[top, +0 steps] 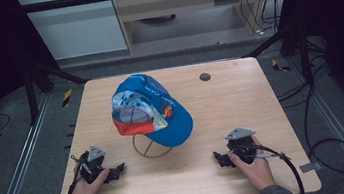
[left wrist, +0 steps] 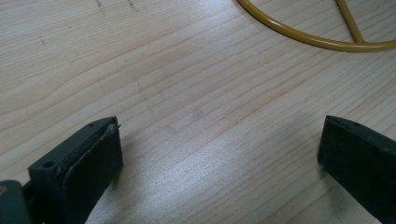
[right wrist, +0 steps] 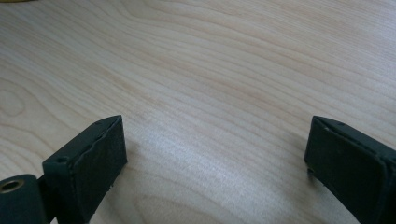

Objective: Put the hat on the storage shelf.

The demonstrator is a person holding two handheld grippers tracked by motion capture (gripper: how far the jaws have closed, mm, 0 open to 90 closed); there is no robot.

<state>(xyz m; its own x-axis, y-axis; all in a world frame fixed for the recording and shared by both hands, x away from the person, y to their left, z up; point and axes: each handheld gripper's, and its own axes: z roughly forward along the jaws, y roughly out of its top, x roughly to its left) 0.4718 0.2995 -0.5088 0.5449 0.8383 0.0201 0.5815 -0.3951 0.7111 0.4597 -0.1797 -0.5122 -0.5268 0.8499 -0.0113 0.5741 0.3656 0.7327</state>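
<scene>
A blue cap (top: 151, 110) with a printed red and white front sits on a yellow wire stand (top: 150, 149) in the middle of the wooden table (top: 221, 105). My left gripper (top: 117, 171) rests on the table at the near left, held by a hand, jaws wide open over bare wood. Its own view shows the stand's yellow ring base (left wrist: 322, 39) ahead. At the near right, my right gripper (top: 218, 158) lies on the table in the other hand, open too, with nothing between its jaws (right wrist: 215, 154).
A small dark round disc (top: 204, 77) sits in the table's far right part. Cables trail from both grippers off the near edge. Dark frame bars and floor cables surround the table; a cabinet stands beyond it.
</scene>
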